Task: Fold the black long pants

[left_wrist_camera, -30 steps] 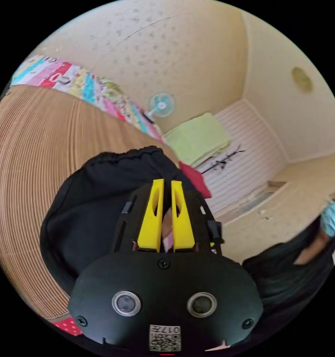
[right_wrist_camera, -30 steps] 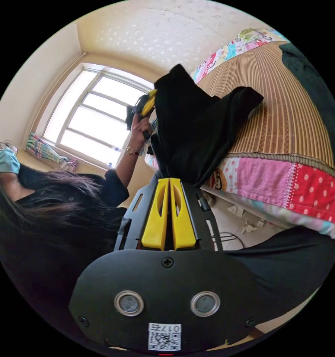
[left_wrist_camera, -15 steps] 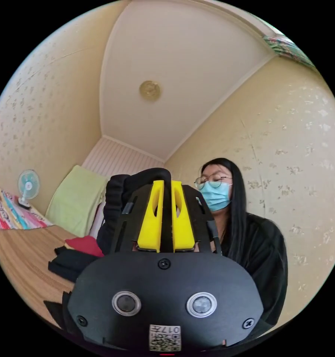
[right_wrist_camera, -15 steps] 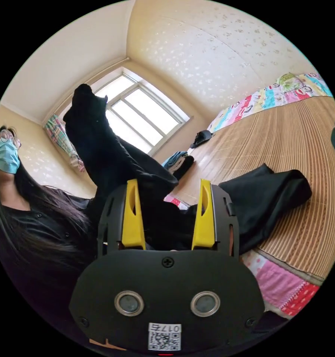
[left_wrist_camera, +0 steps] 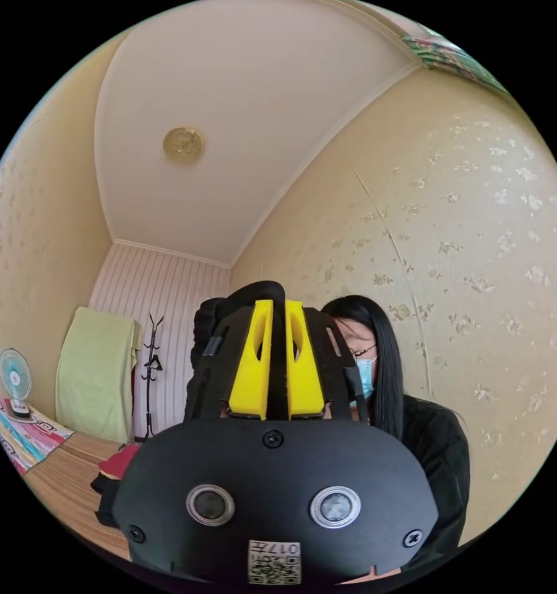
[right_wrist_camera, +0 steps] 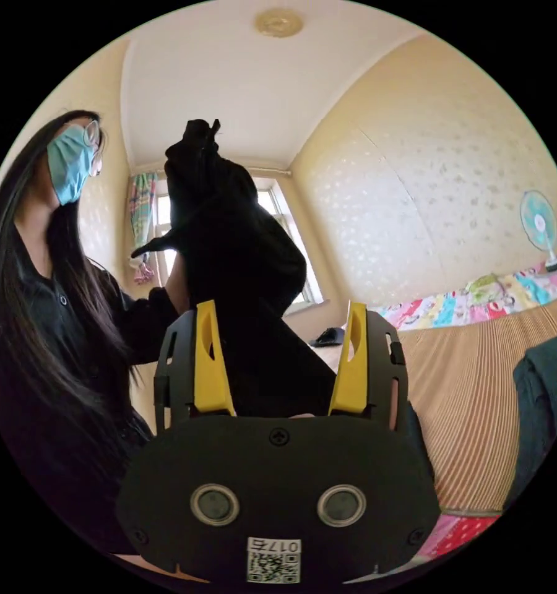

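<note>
The left gripper was clamped on the black long pants, which hung aloft; the right gripper stood released. The soft, limp fabric would drape; take hold at a hem.

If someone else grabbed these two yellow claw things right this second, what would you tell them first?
Left gripper: shut on the black pants, holding them up in the air by one end, black cloth pinched between its fingers.
Right gripper: open, fingers apart, the hanging cloth passing between them without being clamped.
The pants hang over the edge of the bed with the woven mat.
Done: pants lifted, no fold visible.
Left: probably regrip with the right, spread them flat on the mat, then fold.
</note>
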Demonstrator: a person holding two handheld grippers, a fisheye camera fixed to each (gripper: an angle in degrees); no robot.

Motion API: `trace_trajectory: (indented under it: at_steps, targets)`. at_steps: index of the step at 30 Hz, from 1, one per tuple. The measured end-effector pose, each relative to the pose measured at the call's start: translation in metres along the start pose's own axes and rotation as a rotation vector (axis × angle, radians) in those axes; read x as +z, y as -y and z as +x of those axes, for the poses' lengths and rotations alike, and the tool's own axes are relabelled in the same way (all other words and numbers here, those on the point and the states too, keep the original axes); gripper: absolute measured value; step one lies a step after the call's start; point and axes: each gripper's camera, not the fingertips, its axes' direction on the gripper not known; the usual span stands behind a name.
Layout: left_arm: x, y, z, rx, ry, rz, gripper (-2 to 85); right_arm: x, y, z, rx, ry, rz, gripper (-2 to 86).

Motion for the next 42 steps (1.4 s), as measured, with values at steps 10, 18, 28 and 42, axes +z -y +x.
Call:
trace_trajectory:
  at_steps: [10, 18, 28, 42]
  targets:
    - [-0.042, 0.035, 0.077, -0.028, 0.162, -0.036, 4.1, -0.019, 0.250, -0.073, -0.249, -0.021, 0.160, 6.1]
    - [-0.036, 0.035, 0.178, 0.102, 0.687, -0.138, 4.0, 0.005, 0.370, -0.216, -0.557, -0.278, 0.306, 5.6]
    - [-0.032, 0.054, 0.196, 0.205, 0.811, 0.015, 4.0, 0.048, 0.400, -0.269, -0.747, -0.287, 0.151, 5.5]
    - [-0.217, 0.057, -0.217, -0.518, 1.417, -0.090, 5.5, 0.369, 0.413, 0.190, -0.039, -1.009, -0.412, 9.7]
